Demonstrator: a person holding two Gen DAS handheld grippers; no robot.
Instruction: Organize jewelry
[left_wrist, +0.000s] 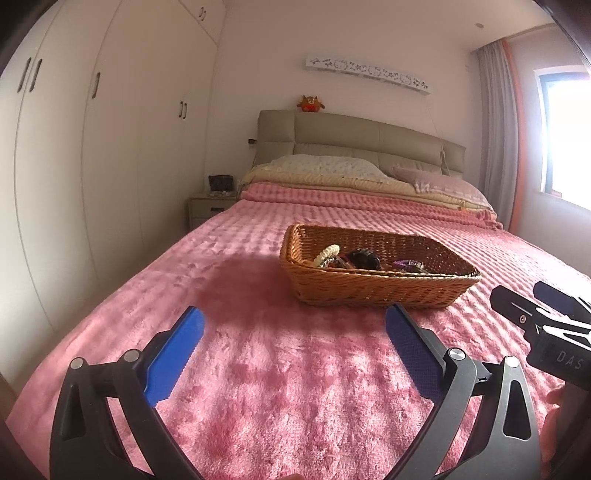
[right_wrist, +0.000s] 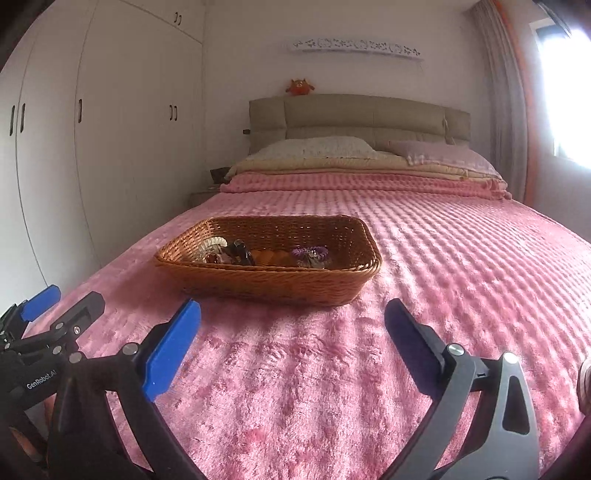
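Now both hand-held grippers, left (left_wrist: 294, 325) and right (right_wrist: 292, 317), gape empty before the basket (right_wrist: 273, 284)

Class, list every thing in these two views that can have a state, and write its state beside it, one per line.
Left gripper: jaws open, nothing between them.
Right gripper: jaws open, nothing between them.
Wicker basket: upright on the pink blanket, holding several small items.
Wardrobe doors: closed.
Curtain: drawn aside from the window.
Plush toy: sitting on the headboard.
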